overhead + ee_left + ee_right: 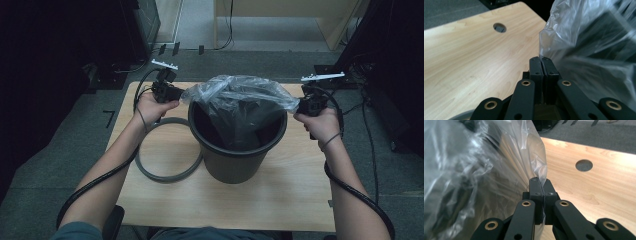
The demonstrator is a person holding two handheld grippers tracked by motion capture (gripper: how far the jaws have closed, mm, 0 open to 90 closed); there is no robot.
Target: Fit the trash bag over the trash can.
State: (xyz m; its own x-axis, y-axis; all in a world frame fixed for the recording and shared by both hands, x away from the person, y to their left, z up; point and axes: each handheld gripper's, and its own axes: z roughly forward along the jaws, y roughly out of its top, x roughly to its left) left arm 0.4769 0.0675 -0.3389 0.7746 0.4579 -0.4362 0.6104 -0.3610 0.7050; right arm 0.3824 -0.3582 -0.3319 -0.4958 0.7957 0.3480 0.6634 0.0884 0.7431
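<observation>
A clear plastic bag (240, 95) hangs partly inside a dark round bin (235, 160) at the middle of the wooden table (270, 200). My left gripper (176, 93) pinches the bag's left edge; in the left gripper view its jaws are pressed together on the film (584, 42) at the gripper's tip (541, 59). On the other side my right gripper (303, 104) holds the bag's right edge. The right gripper view shows the jaws closed with the thin plastic (499, 175) caught between them at the tip (540, 180). The bag is stretched between the two hands over the bin's mouth.
A grey ring (165, 172) lies flat on the table to the left of the bin. The tabletop has a round cable hole near each far corner (499, 27) (584, 165). Cables trail from both grippers along the person's forearms. Dark equipment stands beyond the table's sides.
</observation>
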